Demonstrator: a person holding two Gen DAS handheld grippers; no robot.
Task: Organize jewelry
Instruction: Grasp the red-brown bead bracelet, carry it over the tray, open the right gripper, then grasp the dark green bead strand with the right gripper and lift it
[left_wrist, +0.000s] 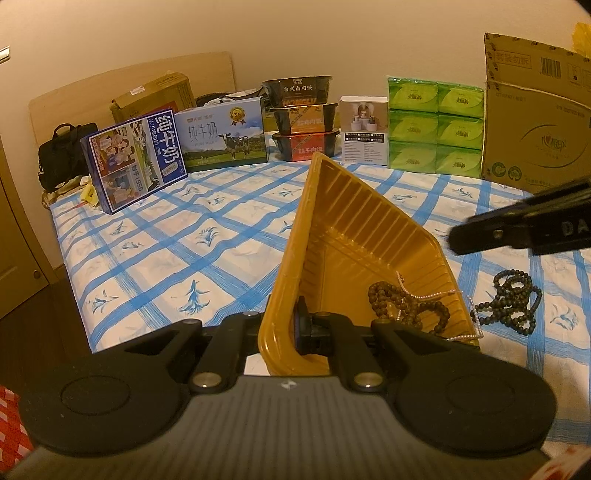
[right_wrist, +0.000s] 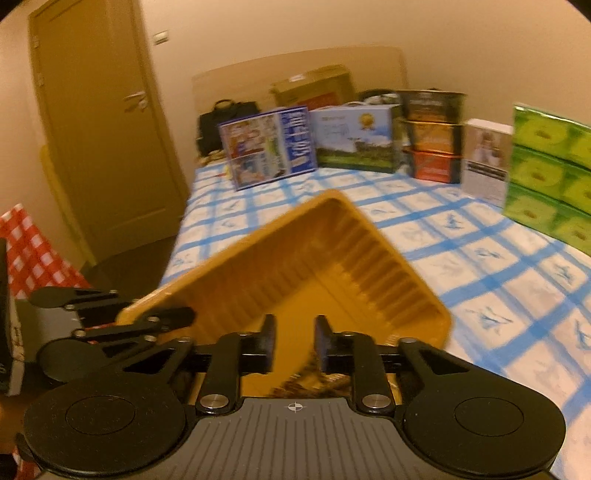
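Observation:
My left gripper (left_wrist: 286, 330) is shut on the near rim of a yellow plastic tray (left_wrist: 354, 236) and tilts it up off the bed. A brown bead necklace (left_wrist: 410, 310) and a thin silver chain (left_wrist: 436, 295) lie in the tray's low corner. A dark bead necklace (left_wrist: 513, 302) lies on the bedsheet to the tray's right. My right gripper (right_wrist: 294, 345) is open and empty, hovering above the tray (right_wrist: 314, 258); beads (right_wrist: 314, 380) show blurred just below its fingers. The right gripper also shows as a dark bar in the left wrist view (left_wrist: 517, 229).
The bed has a blue checked sheet (left_wrist: 184, 251). Along its far edge stand milk boxes (left_wrist: 136, 158), stacked food bowls (left_wrist: 306, 118), a white box (left_wrist: 364, 129), green tissue packs (left_wrist: 436, 125) and a cardboard box (left_wrist: 535, 118). A door (right_wrist: 99, 129) is at the left.

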